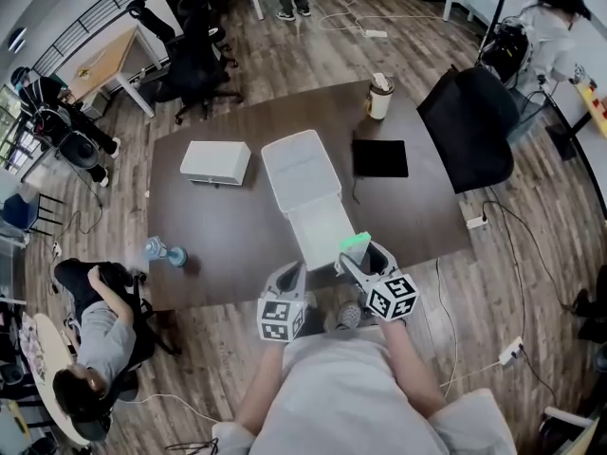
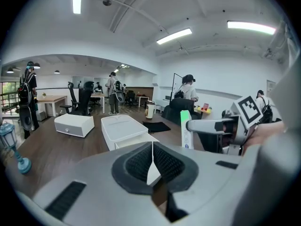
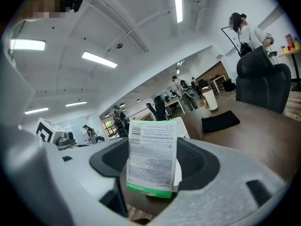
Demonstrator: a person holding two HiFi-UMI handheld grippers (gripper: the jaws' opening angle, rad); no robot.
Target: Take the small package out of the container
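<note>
The white container [image 1: 302,173] stands mid-table, its drawer [image 1: 322,230] pulled out toward me. My right gripper [image 1: 357,254] is over the drawer's near right corner, shut on the small package [image 1: 356,241], which is white with a green edge. In the right gripper view the package [image 3: 153,157] stands upright between the pads, its printed back facing the camera. My left gripper [image 1: 290,275] hovers at the table's near edge, left of the drawer. Its pads meet with nothing between them [image 2: 153,161]. The left gripper view also shows the container [image 2: 121,128] and the package [image 2: 186,128].
A white box [image 1: 216,162] lies left of the container and a black pad [image 1: 380,157] right of it. A lidded cup [image 1: 380,96] stands at the far edge and a blue figurine [image 1: 163,250] at the near left. A black chair [image 1: 469,126] is at the right, and a seated person [image 1: 95,330] at the lower left.
</note>
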